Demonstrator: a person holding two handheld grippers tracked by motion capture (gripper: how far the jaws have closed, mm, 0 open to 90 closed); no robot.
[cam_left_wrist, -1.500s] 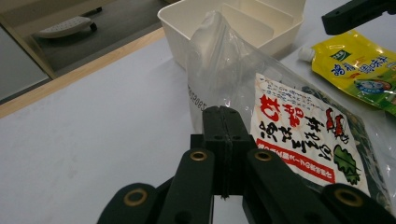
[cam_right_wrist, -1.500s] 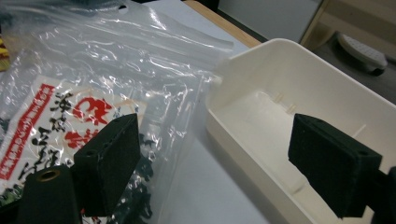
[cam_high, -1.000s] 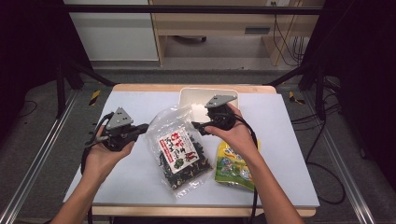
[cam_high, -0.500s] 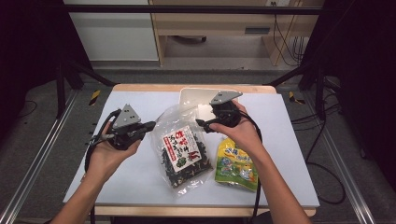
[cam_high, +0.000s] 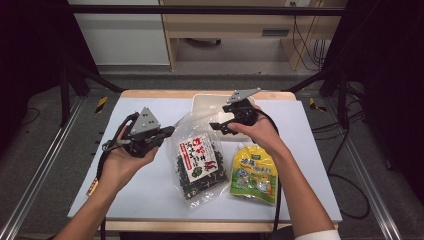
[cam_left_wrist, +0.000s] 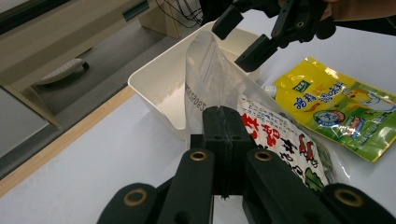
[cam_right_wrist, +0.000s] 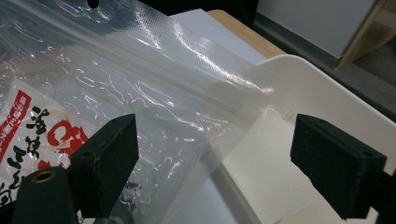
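You are pinching the side edge of the clear bag (cam_high: 197, 160) with your left hand-held gripper (cam_left_wrist: 223, 128), lifting it off the tabletop (cam_high: 150, 195) against the white tray (cam_left_wrist: 163, 84). Your right hand-held gripper (cam_right_wrist: 212, 158) is hovering spread at the bag's top, probably readying a second grip. Its jaws are blocking the bag's seal.

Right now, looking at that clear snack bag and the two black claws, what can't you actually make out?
- Left gripper, left gripper view: its shut jaws cover the bag edge there, so whether film is pinched between them is unclear.
- White bin, high view: the lifted bag and right gripper hide much of its inside.
- Bag's printed label, high view: the writing is too small to read.
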